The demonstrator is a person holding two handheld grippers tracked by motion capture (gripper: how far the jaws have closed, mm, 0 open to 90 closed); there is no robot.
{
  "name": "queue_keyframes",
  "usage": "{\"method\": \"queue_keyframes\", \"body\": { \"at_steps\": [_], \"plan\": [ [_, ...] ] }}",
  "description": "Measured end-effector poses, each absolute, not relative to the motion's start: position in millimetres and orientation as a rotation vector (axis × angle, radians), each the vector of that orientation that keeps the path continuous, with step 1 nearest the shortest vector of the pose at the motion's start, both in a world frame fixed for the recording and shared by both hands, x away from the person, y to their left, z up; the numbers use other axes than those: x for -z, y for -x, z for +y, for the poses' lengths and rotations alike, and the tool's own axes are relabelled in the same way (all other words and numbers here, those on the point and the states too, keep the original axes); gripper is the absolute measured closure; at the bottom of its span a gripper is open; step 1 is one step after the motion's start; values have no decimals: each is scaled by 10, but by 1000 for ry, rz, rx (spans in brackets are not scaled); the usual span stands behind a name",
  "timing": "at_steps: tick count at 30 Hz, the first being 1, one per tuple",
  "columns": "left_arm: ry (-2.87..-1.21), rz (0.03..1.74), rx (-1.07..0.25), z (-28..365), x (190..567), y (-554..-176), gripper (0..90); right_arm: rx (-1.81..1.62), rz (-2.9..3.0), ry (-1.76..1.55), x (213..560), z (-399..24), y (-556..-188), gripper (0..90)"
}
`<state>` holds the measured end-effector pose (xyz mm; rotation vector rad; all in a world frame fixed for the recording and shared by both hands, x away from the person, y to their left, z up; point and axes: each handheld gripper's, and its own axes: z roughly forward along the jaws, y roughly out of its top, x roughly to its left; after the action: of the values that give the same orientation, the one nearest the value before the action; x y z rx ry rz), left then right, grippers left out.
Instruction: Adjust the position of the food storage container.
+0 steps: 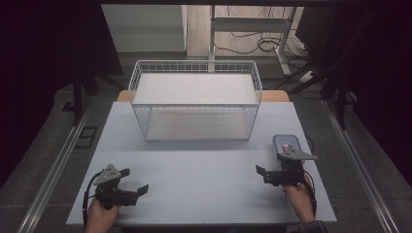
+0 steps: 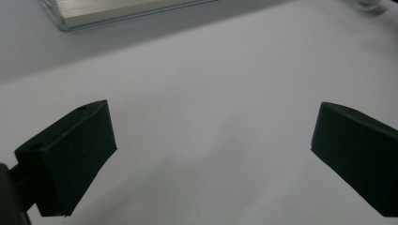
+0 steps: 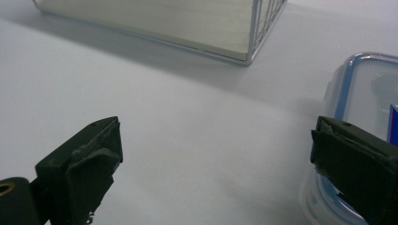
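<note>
At the near left of the matte pale table [image 1: 194,194], a hand [image 1: 99,216] holds the left gripper [image 1: 135,180], its blocky black jaws spread wide over bare surface. A white wire basket [image 1: 194,99], box-shaped with a flat pale floor, stands at the table's far middle. At the right, the right gripper [image 1: 261,173] has its jaws apart, worn pads [image 3: 91,164] facing; just beside it sits a clear plastic container [image 3: 361,93], its lid rounded and blue-rimmed.

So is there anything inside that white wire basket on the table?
No, the white wire basket sits empty in the high view, with just its bare pale floor visible through the mesh.
</note>
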<state>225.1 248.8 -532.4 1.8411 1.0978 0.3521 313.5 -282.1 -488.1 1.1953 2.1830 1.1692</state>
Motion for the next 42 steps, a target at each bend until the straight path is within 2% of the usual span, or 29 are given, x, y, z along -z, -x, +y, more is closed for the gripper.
{"method": "queue_keyframes", "body": {
  "at_steps": [2,26,29,32,33,34,38,39,40,42],
  "plan": [
    [-1838,1100,-350,2499,5324,-2251,0,-1170,2185,-1180,4884,-2816,-3128,0],
    [-1858,1085,-331,2473,5344,-2269,1,-1076,2144,-1285,4810,-2949,-3227,0],
    [-1860,1086,-329,2472,5348,-2272,1,-1056,2106,-1324,4772,-3031,-3257,48],
    [-1862,1089,-326,2467,5353,-2276,1,-1038,2052,-1343,4733,-3130,-3275,175],
    [-1863,1089,-324,2467,5355,-2278,1,-1038,2038,-1350,4709,-3187,-3291,263],
    [-1865,1089,-321,2467,5357,-2279,1,-1038,2038,-1350,4709,-3187,-3291,263],
    [-1864,1090,-317,2466,5359,-2280,1,-1042,2010,-1365,4670,-3315,-3345,437],
    [-1863,1091,-317,2466,5361,-2281,1,-1024,1994,-1370,4663,-3373,-3384,508],
    [-1862,1093,-316,2466,5361,-2281,1,-1024,1994,-1370,4663,-3373,-3384,508],
    [-1863,1091,-316,2469,5362,-2283,1,-993,1986,-1376,4665,-3445,-3440,593]
  ]
}}
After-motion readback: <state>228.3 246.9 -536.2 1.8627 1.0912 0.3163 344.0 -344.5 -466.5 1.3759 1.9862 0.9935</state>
